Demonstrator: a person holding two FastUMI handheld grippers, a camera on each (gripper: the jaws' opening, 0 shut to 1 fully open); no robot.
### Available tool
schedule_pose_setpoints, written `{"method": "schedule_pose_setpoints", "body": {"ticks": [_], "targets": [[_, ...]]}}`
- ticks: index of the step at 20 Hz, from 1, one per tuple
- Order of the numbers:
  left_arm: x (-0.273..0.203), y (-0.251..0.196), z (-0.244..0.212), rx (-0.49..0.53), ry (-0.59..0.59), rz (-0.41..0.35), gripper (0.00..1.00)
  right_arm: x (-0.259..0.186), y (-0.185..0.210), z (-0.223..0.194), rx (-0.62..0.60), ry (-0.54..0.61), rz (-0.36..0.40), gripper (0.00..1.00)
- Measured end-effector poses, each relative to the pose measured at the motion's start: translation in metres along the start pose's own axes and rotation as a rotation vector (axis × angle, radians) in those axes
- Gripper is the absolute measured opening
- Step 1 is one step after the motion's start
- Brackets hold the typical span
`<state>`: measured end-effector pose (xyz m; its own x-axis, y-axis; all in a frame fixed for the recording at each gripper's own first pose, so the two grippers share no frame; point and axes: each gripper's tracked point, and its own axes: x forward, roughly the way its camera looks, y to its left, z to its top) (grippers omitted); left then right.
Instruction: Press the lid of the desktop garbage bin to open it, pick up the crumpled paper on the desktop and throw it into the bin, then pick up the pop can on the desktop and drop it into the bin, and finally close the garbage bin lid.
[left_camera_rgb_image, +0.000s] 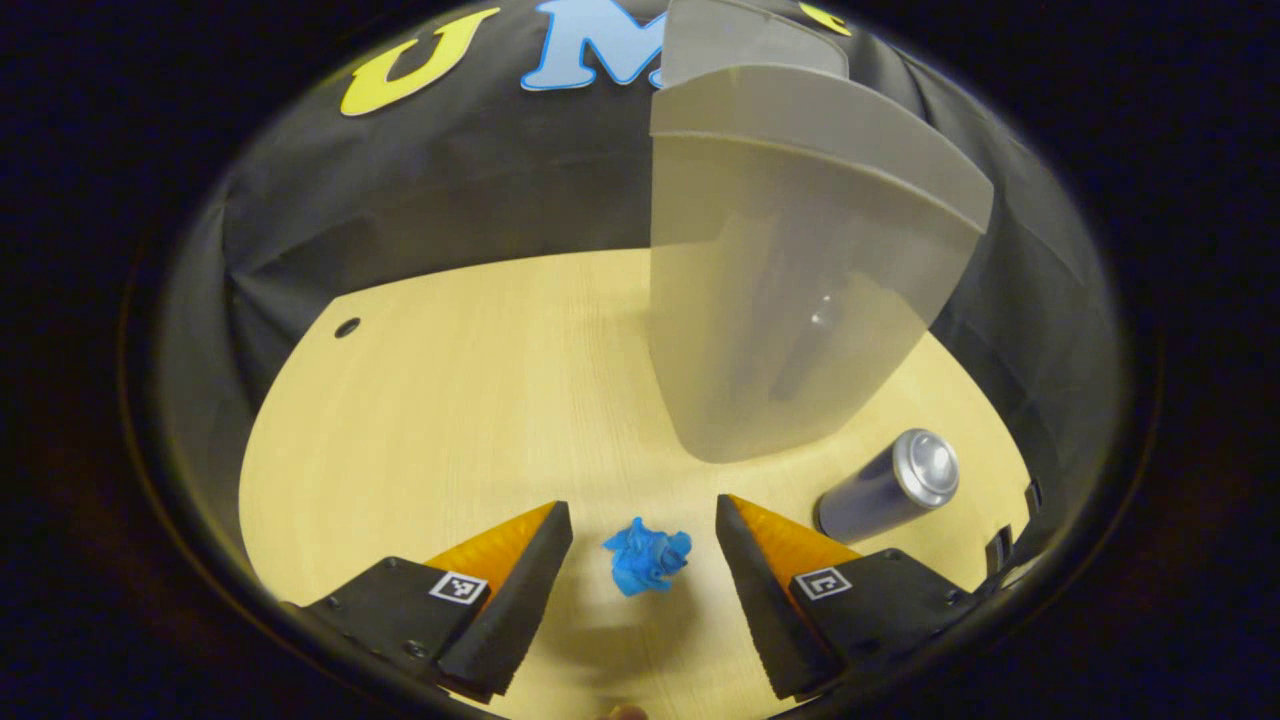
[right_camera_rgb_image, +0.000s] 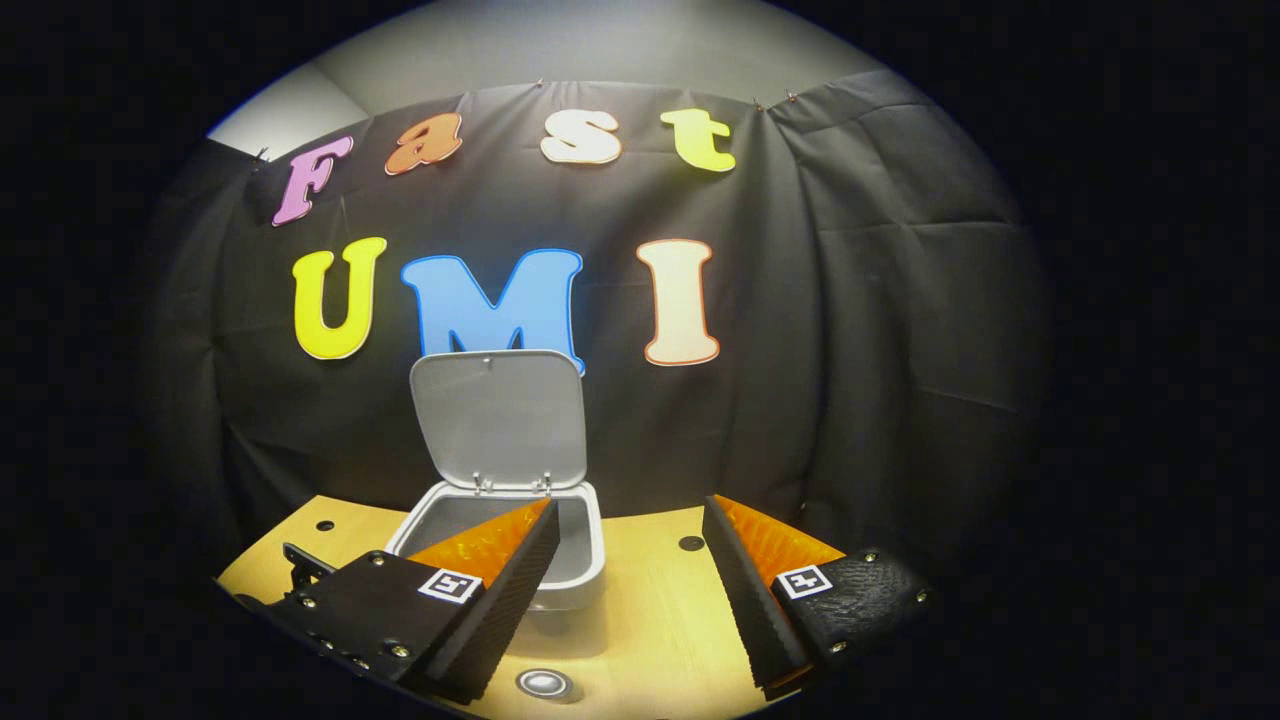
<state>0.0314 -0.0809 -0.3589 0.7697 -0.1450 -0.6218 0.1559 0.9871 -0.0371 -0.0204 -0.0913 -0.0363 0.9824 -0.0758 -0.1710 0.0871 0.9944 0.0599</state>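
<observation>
**Bin lid up, paper ball between the left fingers**

The wooden surface (left_camera_rgb_image: 450, 400) is the biggest thing here. On it stands the garbage bin (left_camera_rgb_image: 790, 330), pale and see-through grey in the left gripper view. In the right gripper view the bin's lid (right_camera_rgb_image: 498, 420) stands straight up, so the bin is open (you can see down into it past the rim).

The pop can (left_camera_rgb_image: 885, 485) lies on its side on the surface, just to the right of the bin's bottom, with its silver end facing the camera. In the right gripper view a small silver round thing shows low at the bottom edge; I cannot tell if it is the can.

The crumpled paper (left_camera_rgb_image: 647, 557) is a little blue ball. It sits on the surface in the gap of the left gripper (left_camera_rgb_image: 645, 535). The fingers are spread wide and do not touch it.

The right gripper (right_camera_rgb_image: 630, 560) is up in front of the bin, fingers spread, with nothing in them.
</observation>
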Motion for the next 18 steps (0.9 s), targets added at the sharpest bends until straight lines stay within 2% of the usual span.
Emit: {"method": "schedule_pose_setpoints", "body": {"ticks": [9,18], "targets": [[0.034,0.011,-0.03,0.019,0.075,0.016,0.96,-0.016,-0.036,-0.01,-0.013,0.033,-0.084,0.92],[0.045,0.022,-0.038,0.017,0.076,0.075,0.94,-0.016,-0.04,-0.015,-0.016,0.049,-0.094,0.92]]}}
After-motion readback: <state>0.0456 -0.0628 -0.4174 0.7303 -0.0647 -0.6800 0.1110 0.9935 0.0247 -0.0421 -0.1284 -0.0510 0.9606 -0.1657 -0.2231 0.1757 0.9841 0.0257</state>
